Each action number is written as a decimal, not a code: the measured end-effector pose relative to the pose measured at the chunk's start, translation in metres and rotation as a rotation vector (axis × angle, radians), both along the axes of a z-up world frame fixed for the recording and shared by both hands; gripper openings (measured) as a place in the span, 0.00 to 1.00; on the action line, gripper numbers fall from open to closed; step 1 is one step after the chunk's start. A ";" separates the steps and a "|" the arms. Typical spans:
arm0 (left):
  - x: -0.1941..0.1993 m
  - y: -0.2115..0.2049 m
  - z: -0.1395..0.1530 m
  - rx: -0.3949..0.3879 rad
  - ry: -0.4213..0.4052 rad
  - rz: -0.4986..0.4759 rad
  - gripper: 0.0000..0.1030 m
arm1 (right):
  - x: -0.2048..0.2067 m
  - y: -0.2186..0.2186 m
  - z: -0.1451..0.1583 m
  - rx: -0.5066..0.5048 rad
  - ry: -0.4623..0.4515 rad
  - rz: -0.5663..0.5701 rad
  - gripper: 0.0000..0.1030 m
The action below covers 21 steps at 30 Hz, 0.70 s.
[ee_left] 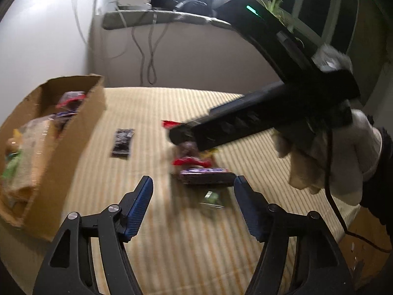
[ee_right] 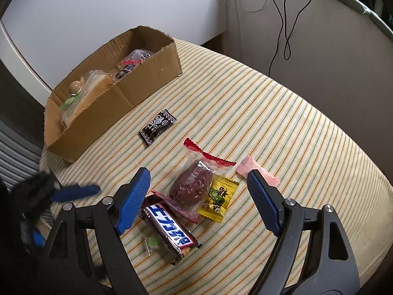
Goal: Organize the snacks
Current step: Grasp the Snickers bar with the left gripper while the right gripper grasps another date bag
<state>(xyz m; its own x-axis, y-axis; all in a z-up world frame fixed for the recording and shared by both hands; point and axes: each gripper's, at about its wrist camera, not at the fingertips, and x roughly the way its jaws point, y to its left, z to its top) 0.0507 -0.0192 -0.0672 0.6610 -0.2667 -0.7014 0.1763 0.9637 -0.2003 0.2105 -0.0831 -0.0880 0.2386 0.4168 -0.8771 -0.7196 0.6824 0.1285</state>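
Judging by the layout, the step in hand is picking the next loose snack for the open brown cardboard box [ee_right: 115, 93], already part filled. The right gripper [ee_right: 199, 196] hangs wide open and empty just above the clear red-edged packet holding a dark brown lump [ee_right: 191, 184]; it must drop and close. The left gripper [ee_left: 194, 191], open and seemingly empty through blur, points at the brown chocolate bar [ee_left: 206, 175].

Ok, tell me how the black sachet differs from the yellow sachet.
The black sachet lies alone on the striped cloth near the cardboard box; the yellow sachet sits in the cluster, partly under the clear red-edged packet. Black has white print, yellow has green. Both are small, flat and crimped.
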 end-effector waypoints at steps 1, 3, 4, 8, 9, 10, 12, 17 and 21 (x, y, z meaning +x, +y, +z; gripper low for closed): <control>0.002 -0.004 -0.002 0.009 0.003 -0.003 0.68 | 0.002 0.001 -0.002 0.006 0.012 -0.001 0.81; 0.006 -0.013 -0.005 0.038 0.007 -0.003 0.69 | 0.006 0.002 -0.005 0.013 0.035 -0.006 0.81; 0.009 -0.017 -0.007 0.053 0.010 -0.002 0.69 | 0.007 0.003 -0.006 0.016 0.044 -0.006 0.81; 0.018 -0.027 -0.013 0.104 0.017 0.008 0.70 | 0.011 0.005 -0.012 0.010 0.065 -0.003 0.77; 0.019 -0.029 -0.014 0.111 0.017 0.009 0.70 | 0.012 0.005 -0.013 0.007 0.071 -0.003 0.76; 0.022 -0.031 -0.015 0.124 0.017 0.010 0.70 | 0.013 0.006 -0.016 0.002 0.078 -0.003 0.73; 0.025 -0.034 -0.018 0.140 0.019 0.016 0.70 | 0.015 0.007 -0.020 0.000 0.090 -0.003 0.71; 0.032 -0.039 -0.022 0.159 0.022 0.019 0.70 | 0.020 0.007 -0.029 -0.007 0.120 0.004 0.56; 0.033 -0.040 -0.026 0.156 0.028 0.015 0.62 | 0.022 0.010 -0.032 -0.001 0.132 0.012 0.51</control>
